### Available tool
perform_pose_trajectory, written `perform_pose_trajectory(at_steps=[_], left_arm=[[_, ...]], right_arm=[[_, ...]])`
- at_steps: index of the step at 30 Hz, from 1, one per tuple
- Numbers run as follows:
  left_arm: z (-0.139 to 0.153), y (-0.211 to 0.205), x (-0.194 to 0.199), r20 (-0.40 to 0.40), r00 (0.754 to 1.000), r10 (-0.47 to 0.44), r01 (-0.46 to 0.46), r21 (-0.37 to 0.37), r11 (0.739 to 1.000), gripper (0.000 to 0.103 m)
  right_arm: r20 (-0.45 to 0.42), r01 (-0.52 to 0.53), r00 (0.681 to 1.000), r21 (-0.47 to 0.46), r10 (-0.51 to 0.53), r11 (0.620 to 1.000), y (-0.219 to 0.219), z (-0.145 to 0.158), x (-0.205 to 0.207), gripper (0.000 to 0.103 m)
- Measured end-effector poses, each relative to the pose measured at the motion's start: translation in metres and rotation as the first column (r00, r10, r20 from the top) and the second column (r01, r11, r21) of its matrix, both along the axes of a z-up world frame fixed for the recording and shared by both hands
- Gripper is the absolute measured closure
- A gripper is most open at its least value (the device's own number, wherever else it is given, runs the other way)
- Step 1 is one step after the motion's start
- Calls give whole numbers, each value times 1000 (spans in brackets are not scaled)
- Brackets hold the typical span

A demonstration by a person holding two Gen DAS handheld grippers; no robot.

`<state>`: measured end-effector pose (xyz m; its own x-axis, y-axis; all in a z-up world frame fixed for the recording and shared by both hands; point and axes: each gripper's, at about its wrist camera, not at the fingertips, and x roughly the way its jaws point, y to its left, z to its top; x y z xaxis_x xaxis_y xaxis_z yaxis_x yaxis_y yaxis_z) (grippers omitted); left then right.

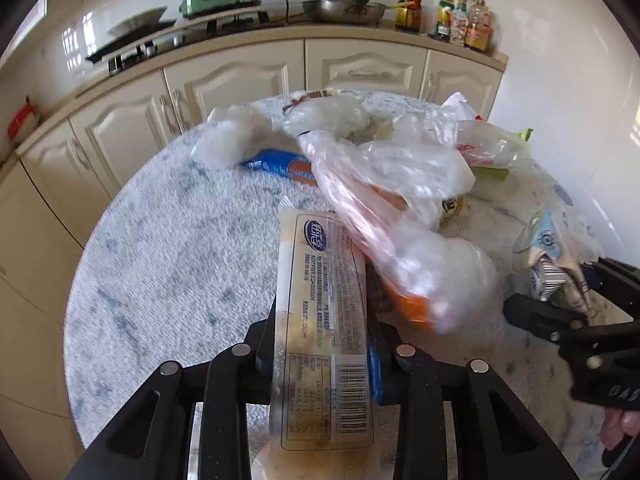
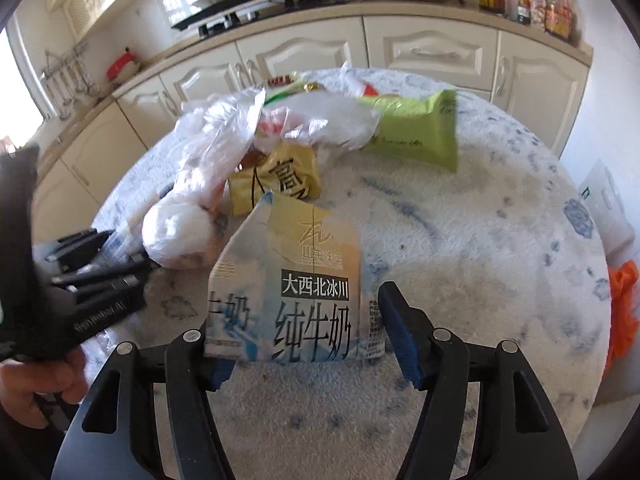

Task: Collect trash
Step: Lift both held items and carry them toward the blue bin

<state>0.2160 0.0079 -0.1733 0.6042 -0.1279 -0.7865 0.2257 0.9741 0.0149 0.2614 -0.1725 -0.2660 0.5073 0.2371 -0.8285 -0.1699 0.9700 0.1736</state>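
Clear plastic wrapper [image 1: 324, 320] is pinched in your left claw [image 1: 320, 344], long axis straight out along the fingers toward the trash pile [image 1: 380, 168]. Your right claw [image 2: 308, 320] straddles the flattened milk carton [image 2: 296, 288]: one pad touches it, the other stands off, so not clamped yet. That carton sits just right of the pile on the fuzzy surface [image 1: 172, 248], nearest your right hand.

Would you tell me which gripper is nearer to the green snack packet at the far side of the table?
Right. The right gripper, around the milk carton, has the green packet just ahead; the left gripper, clamping a clear wrapper, sits beyond the bag pile.
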Motion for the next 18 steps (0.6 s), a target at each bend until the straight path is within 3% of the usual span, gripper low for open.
perform_pose_trajectory(at_steps=[2, 9, 18], left_arm=[[6, 2, -6, 21, 1000, 7, -6, -18, 1000, 75], [37, 32, -36, 103, 991, 85, -71, -134, 988, 76], [68, 34, -70, 206, 976, 74, -35, -187, 982, 76]], right_arm=[[8, -8, 1000, -4, 8, 1000, 2, 1, -3, 39], [31, -15, 999, 111, 12, 994, -8, 11, -18, 44], [72, 5, 997, 161, -17, 987, -21, 28, -33, 44]])
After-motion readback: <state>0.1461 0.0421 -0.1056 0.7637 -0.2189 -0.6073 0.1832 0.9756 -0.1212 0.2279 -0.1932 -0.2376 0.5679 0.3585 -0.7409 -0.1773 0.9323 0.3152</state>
